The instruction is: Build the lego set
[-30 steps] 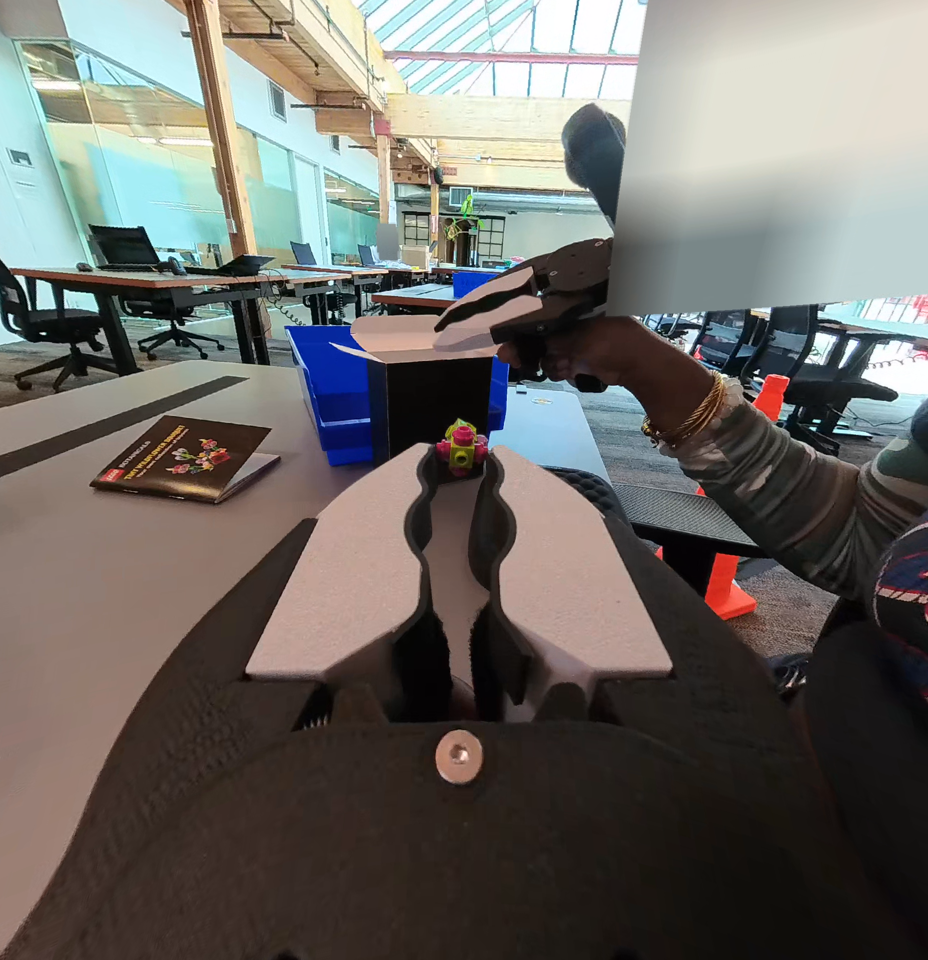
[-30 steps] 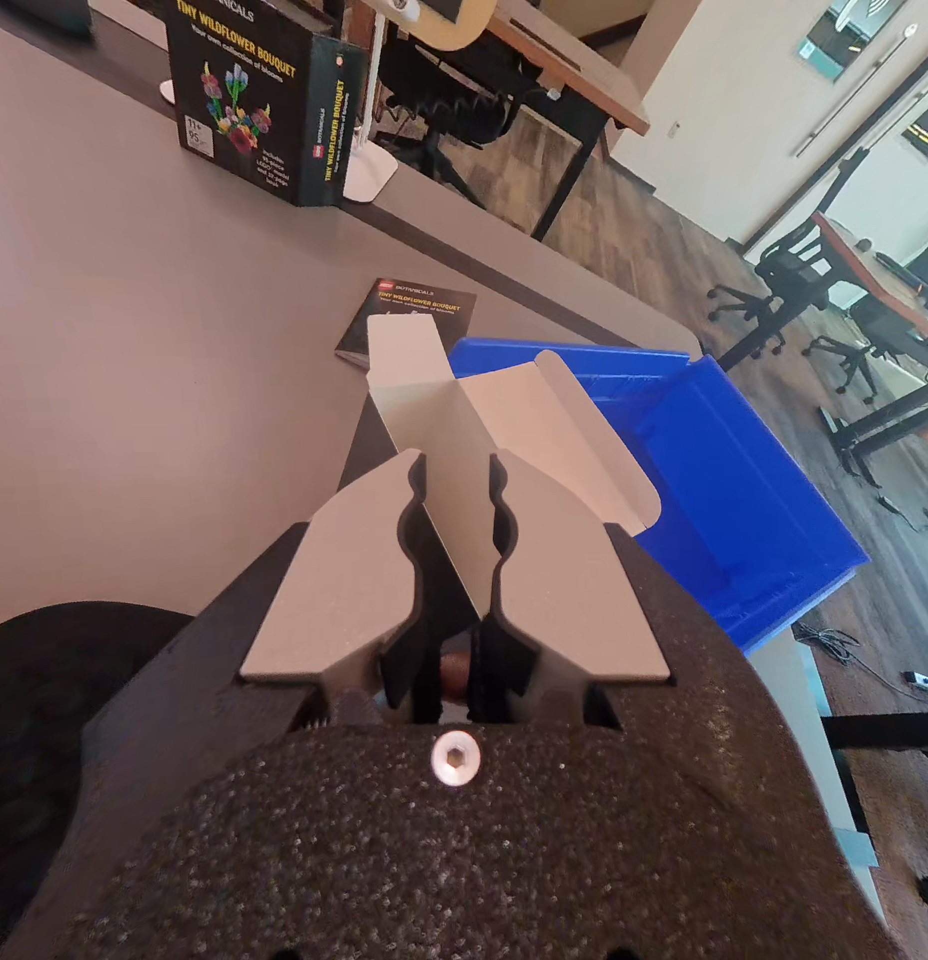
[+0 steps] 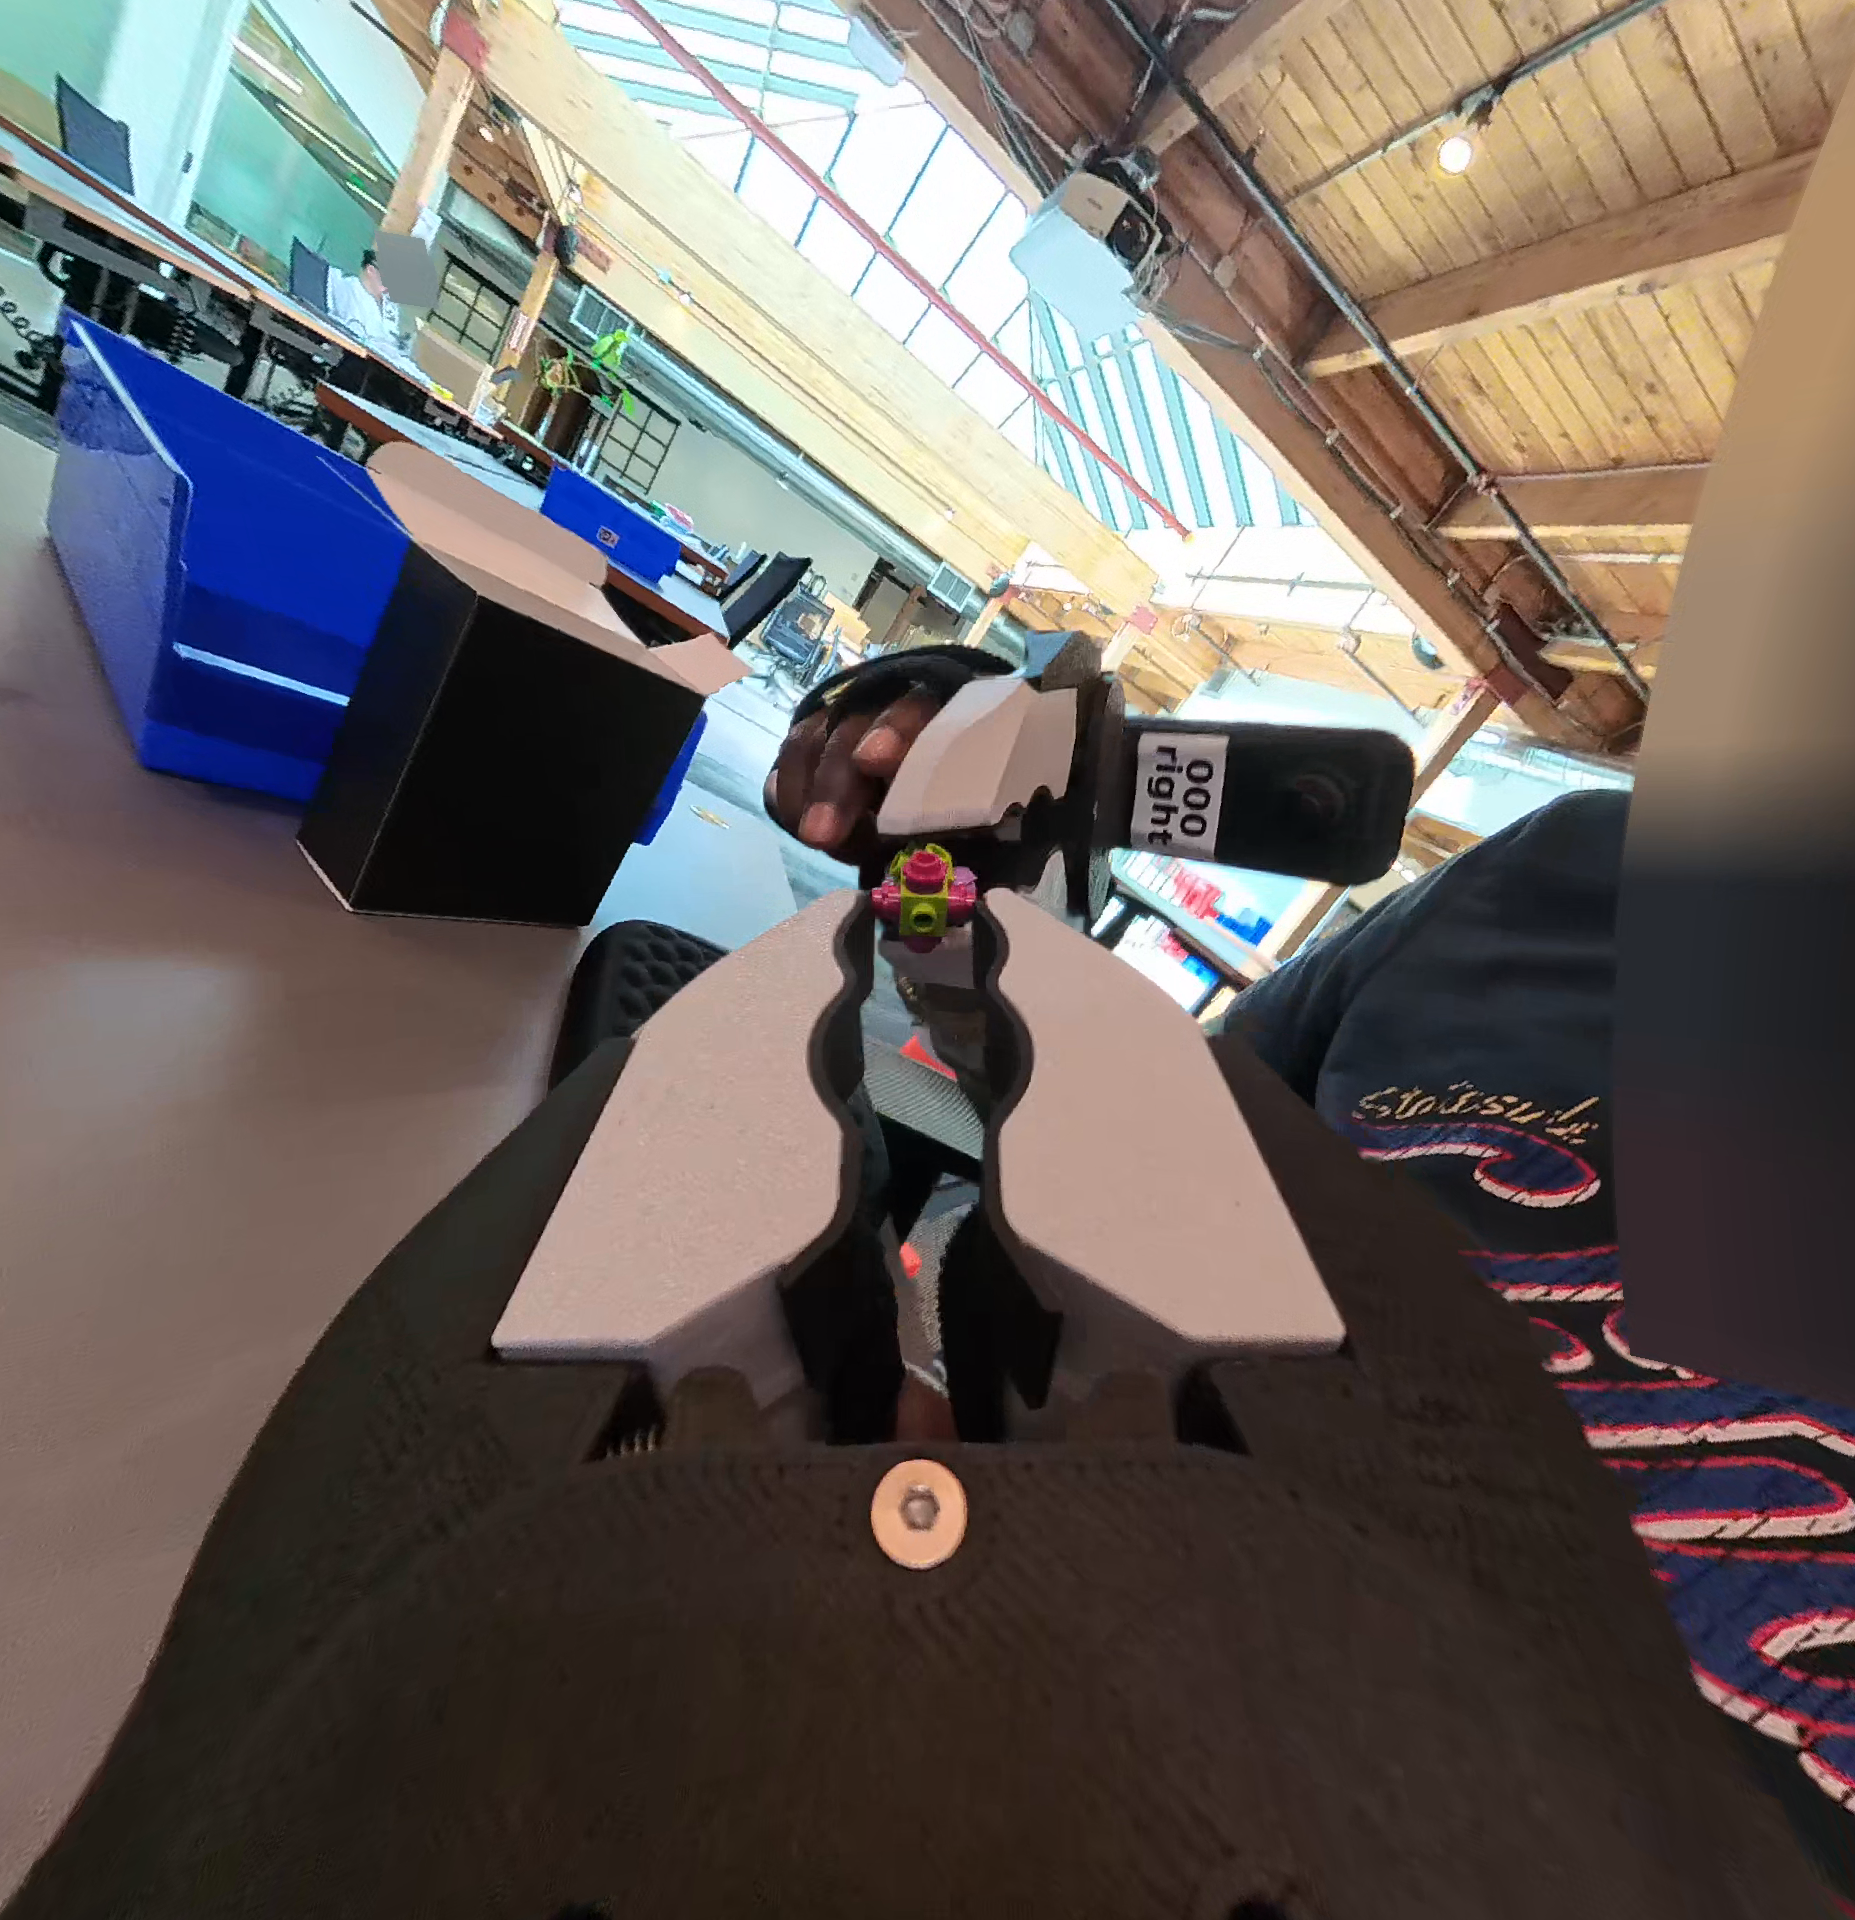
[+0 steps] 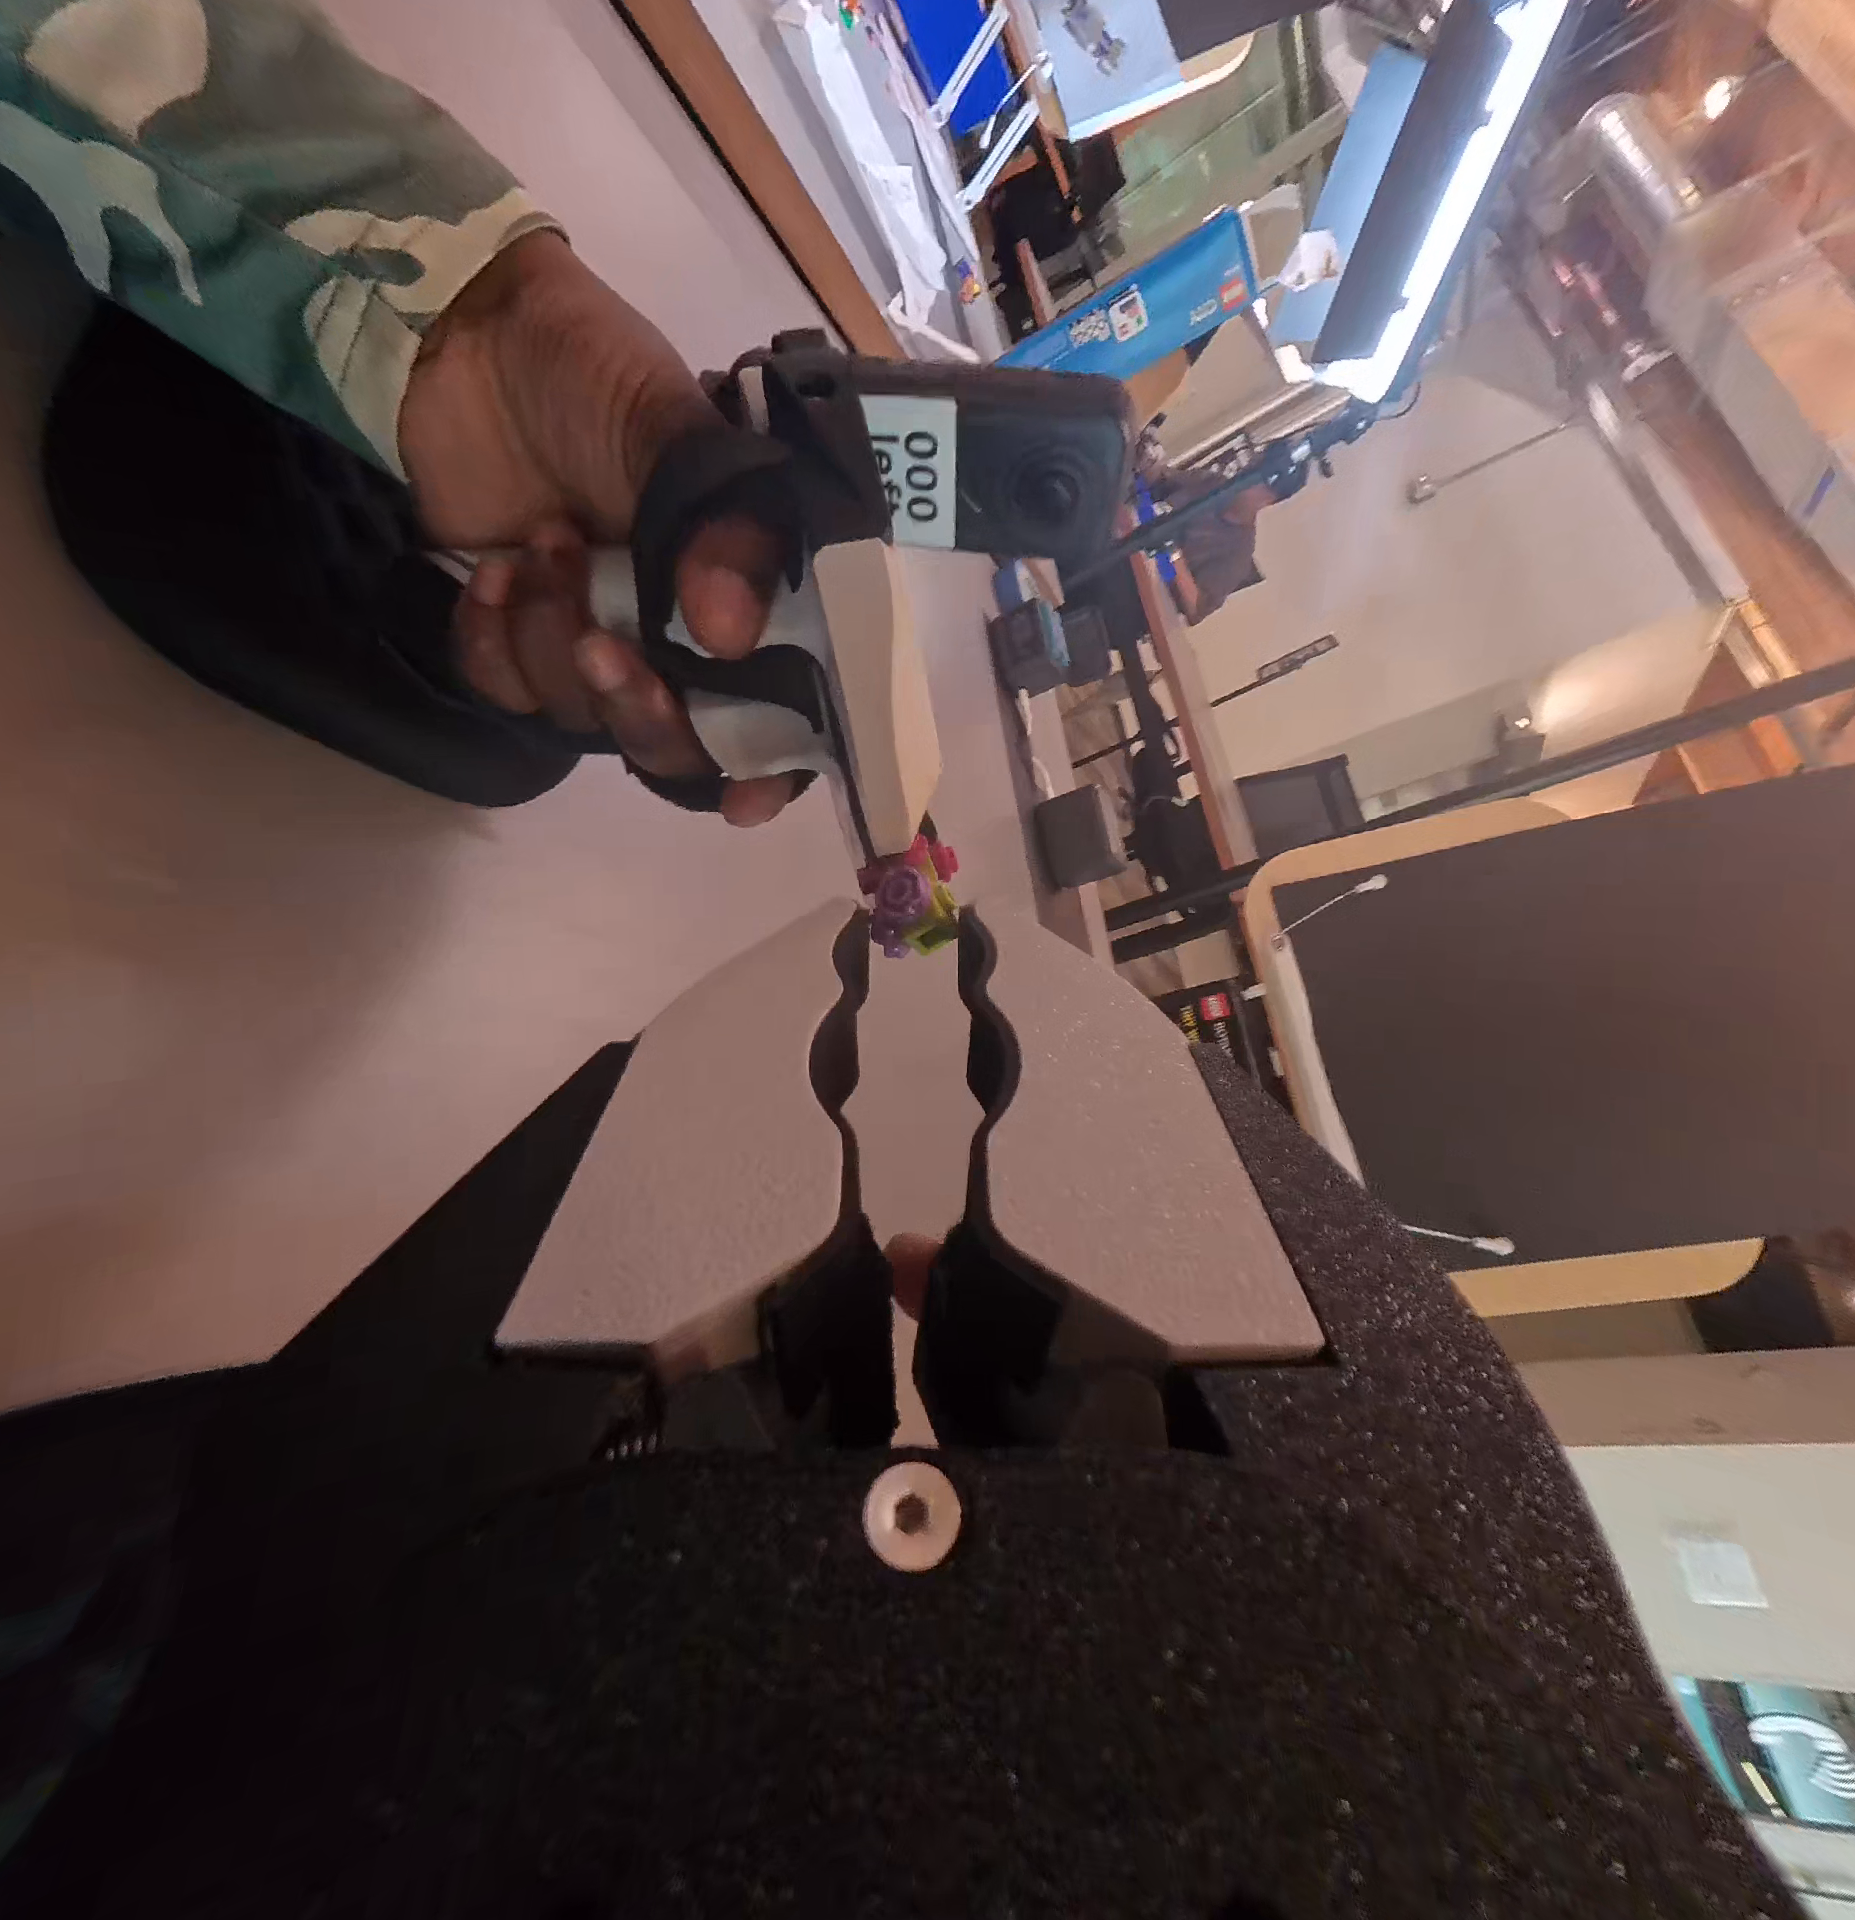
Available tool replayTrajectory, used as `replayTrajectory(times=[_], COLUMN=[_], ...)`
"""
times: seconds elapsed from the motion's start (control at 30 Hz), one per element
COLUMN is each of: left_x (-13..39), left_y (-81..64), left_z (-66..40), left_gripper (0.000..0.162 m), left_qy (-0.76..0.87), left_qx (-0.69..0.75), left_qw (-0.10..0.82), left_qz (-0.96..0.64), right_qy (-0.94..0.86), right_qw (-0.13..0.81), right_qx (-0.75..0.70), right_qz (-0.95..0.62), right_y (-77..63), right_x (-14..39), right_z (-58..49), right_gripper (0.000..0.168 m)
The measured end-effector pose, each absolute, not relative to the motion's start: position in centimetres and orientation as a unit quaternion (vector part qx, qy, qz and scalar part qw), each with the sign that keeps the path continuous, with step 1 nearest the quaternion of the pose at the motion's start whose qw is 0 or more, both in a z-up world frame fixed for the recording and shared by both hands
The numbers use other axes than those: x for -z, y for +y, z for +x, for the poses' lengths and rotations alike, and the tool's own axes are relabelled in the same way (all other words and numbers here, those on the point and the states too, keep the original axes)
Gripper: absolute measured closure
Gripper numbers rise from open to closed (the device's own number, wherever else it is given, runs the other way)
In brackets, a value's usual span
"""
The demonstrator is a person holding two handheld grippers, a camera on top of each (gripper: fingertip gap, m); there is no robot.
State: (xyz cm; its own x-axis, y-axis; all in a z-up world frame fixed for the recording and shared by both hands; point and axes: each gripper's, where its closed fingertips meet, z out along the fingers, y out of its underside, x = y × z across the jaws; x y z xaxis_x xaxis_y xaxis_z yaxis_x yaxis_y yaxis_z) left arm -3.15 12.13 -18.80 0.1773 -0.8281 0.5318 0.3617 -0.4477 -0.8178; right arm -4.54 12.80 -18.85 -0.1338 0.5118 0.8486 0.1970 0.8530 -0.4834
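Gripping a small lego flower piece at its fingertips, the left gripper is tilted upward, held above the grey table, jaws pinched on the lime and magenta cluster. Right wrist view shows the same piece with a purple flower stud facing that camera, caught at the tips of the left gripper, which comes in from above there with its fingers pointing down.

Right gripper meets the piece tip to tip; its jaws sit narrowly parted with the piece right at their ends, and whether they clamp it or just touch it cannot be told. In the left wrist view the right gripper comes in from above, fingers angled down at the piece.

Left hand wraps its handle, fingers curled around the trigger, camouflage sleeve at the wrist. Right hand fingers curl around the other handle.

Black cardboard box with open flaps stands on the table, touching a blue bin behind it, both well left of the grippers.
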Motion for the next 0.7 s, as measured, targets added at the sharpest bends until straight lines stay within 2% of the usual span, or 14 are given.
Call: replayTrajectory(times=[0.2, 0.37, 0.7], left_x=[19.2, 19.8, 19.9], left_y=[12.1, 12.4, 12.4], left_z=[-3.0, -2.9, -2.9], left_gripper=[0.145, 0.145, 0.145], left_qy=[0.245, 0.279, 0.287], left_qx=[0.536, 0.463, 0.434], left_qw=[0.523, 0.542, 0.544], left_qz=[-0.615, -0.644, -0.659], right_qy=[-0.743, -0.749, -0.75], right_qw=[0.567, 0.549, 0.539], right_qx=[-0.19, -0.184, -0.185], right_qz=[-0.301, -0.321, -0.337], right_y=[12.7, 13.0, 13.0], right_x=[19.3, 19.9, 19.9], right_z=[-4.3, -4.3, -4.3], right_gripper=[0.153, 0.153, 0.153])
